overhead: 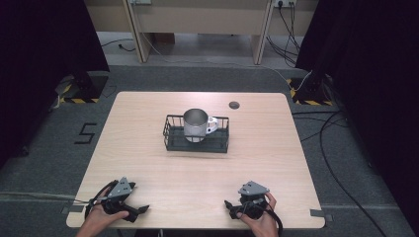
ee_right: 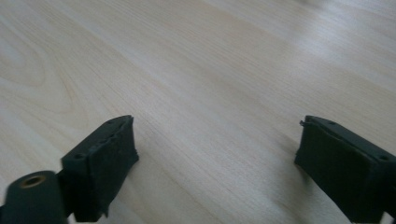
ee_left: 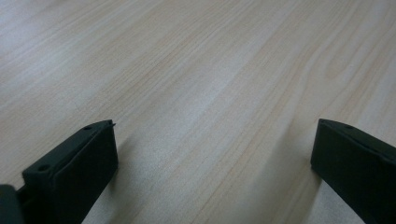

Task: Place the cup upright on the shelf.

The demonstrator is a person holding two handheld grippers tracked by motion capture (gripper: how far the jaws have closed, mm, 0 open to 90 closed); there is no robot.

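Grippers: left gripper (overhead: pixel 141 210) spread, nothing between jaws, near worktop (overhead: pixel 148 163) front edge | right gripper (overhead: pixel 228 206) spread, likewise empty | metal mug (overhead: pixel 196 124) upright in black wire basket (overhead: pixel 170 134), mid-worktop, well apart from both

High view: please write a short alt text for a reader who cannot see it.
A metal mug stands in a black wire basket mid-table. At the near edge, two hands hold the left tool and right tool, both open and empty.
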